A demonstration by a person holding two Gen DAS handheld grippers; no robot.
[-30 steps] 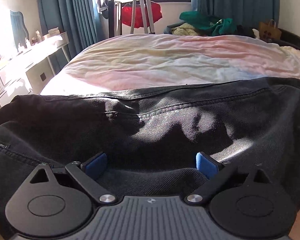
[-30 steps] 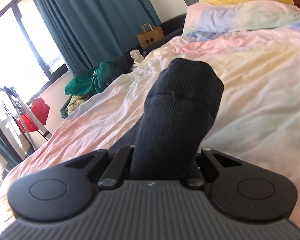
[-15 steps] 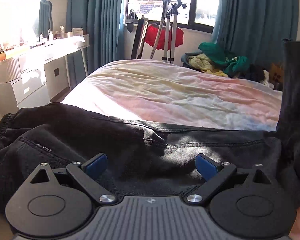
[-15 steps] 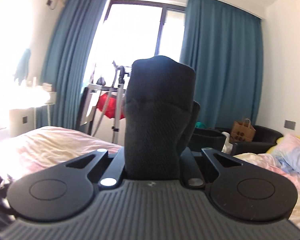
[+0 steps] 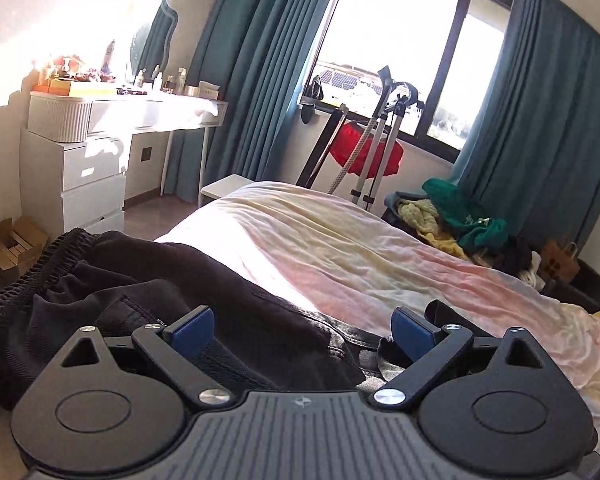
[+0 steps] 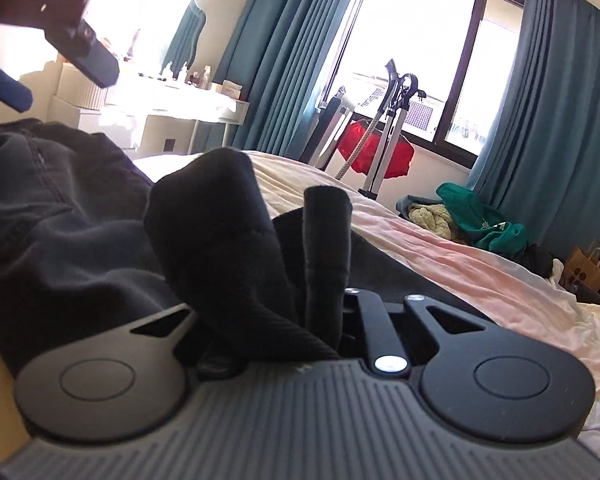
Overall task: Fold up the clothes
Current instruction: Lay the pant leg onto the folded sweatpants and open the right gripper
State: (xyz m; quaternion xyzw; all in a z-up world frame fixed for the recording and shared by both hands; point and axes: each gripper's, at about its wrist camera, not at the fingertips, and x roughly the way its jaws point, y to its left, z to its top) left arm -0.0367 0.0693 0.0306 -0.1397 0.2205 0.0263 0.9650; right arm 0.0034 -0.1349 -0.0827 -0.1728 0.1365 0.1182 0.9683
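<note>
A black garment (image 5: 140, 292) with an elastic waistband lies bunched at the near left corner of the bed (image 5: 360, 252). My left gripper (image 5: 302, 330) is open just above it, blue pads apart, nothing between them. In the right wrist view my right gripper (image 6: 284, 300) is shut on a thick fold of the same black garment (image 6: 220, 232), which stands up between the fingers and hides the tips. The rest of the cloth (image 6: 52, 208) spreads to the left. The left gripper (image 6: 60, 32) shows at the upper left of that view.
A white dresser and vanity desk (image 5: 100, 132) stand left of the bed. A stand with a red item (image 5: 364, 152) is at the window. A pile of green and yellow clothes (image 5: 456, 216) and a paper bag (image 5: 560, 264) sit at the right.
My right gripper swung down from mid-air and carried its fold over onto the garment at the left. My left gripper lifted and tilted up, and the garment now lies bunched, no longer spread.
</note>
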